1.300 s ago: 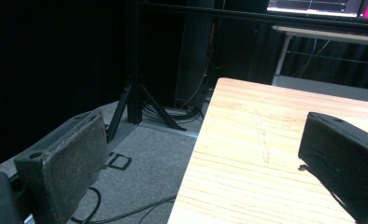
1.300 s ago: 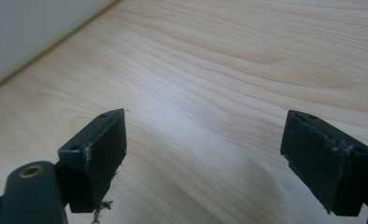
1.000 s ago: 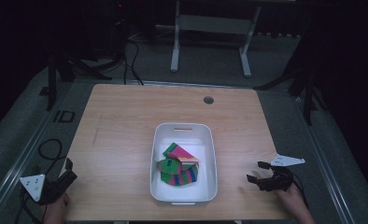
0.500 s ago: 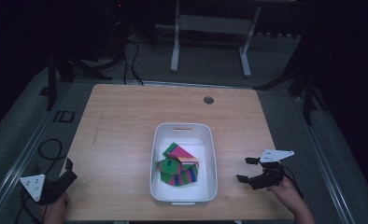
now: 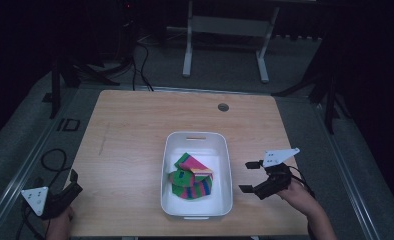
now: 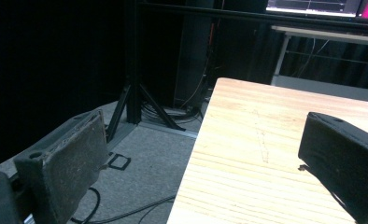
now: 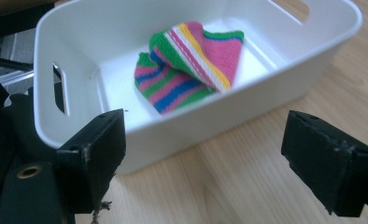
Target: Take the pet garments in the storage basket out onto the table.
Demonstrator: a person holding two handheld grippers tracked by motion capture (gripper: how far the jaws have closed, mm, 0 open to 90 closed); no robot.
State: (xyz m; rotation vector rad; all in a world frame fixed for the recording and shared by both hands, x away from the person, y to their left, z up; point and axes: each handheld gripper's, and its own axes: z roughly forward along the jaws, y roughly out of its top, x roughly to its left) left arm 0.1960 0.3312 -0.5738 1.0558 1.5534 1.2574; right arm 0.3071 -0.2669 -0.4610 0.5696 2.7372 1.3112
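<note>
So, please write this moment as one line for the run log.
right gripper: open, beside bin, facing it | left gripper: open, at table's near left corner | striped cloth: crumpled inside white bin | nothing held

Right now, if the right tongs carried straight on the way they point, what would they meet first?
Most likely the long side wall of the white plastic bin, just ahead of the open right tongs; the striped knitted cloth lies beyond, inside it.
</note>
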